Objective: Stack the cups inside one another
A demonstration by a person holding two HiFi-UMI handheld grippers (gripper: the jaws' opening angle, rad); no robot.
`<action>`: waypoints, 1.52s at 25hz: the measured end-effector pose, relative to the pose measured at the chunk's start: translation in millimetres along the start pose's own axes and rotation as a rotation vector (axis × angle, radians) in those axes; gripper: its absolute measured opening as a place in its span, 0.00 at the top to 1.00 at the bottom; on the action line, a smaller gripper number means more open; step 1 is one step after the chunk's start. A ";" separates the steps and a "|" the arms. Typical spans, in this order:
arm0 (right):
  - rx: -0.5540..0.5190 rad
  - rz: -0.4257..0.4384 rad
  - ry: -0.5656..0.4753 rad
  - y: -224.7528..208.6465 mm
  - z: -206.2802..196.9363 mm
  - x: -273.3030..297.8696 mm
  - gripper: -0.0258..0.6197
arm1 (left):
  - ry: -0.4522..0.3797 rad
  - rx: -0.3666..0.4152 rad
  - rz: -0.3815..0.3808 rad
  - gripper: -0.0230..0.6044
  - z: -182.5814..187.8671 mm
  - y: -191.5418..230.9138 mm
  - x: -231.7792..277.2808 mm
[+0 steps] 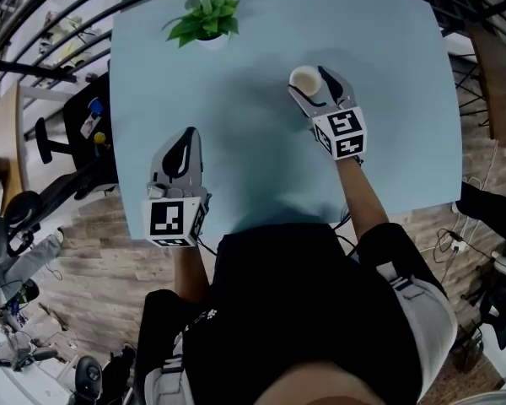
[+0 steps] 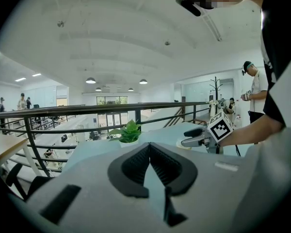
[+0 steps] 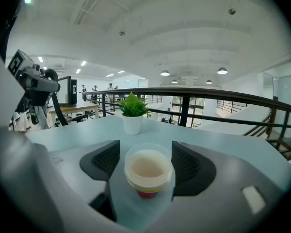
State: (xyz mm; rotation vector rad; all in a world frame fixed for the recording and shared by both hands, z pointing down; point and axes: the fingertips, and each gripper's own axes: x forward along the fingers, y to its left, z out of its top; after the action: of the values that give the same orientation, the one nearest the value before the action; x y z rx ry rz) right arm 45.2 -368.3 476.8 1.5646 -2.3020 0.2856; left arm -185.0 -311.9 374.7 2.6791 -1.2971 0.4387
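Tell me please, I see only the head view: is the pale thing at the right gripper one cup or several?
Observer: Several. The right gripper view shows a cup stack: a clear cup outside, a pale one inside it, and red at the bottom.
Operator: Is it squeezed now?
Observer: It seems not. The jaws of the right gripper stand apart on both sides of the stack, with a thin gap at one pad.
Operator: And my other tool, does it carry anything?
Observer: No. In its own view the left gripper is shut, the pads meet at their tips and nothing is between them.
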 end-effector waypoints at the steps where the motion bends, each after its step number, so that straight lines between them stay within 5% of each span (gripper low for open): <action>1: 0.001 -0.001 -0.013 1.0 5.0 -2.4 0.44 | -0.004 0.002 -0.002 0.97 1.2 -0.4 -0.7; 17: 0.021 -0.008 -0.173 29.6 62.0 -57.6 0.70 | -0.063 0.012 -0.022 0.98 15.6 -7.5 -19.0; 29: 0.059 -0.027 -0.233 59.4 71.0 -108.4 0.94 | -0.111 0.030 -0.116 0.98 23.2 -31.1 -22.7; 38: 0.102 -0.031 -0.229 76.7 62.6 -134.7 0.95 | -0.128 0.006 -0.161 0.98 18.2 -36.1 -21.9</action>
State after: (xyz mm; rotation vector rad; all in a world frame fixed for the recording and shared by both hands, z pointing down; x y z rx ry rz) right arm 8.7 -246.0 368.8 1.7634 -2.4656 0.2297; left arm -166.0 -277.5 350.8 2.8298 -1.0995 0.2553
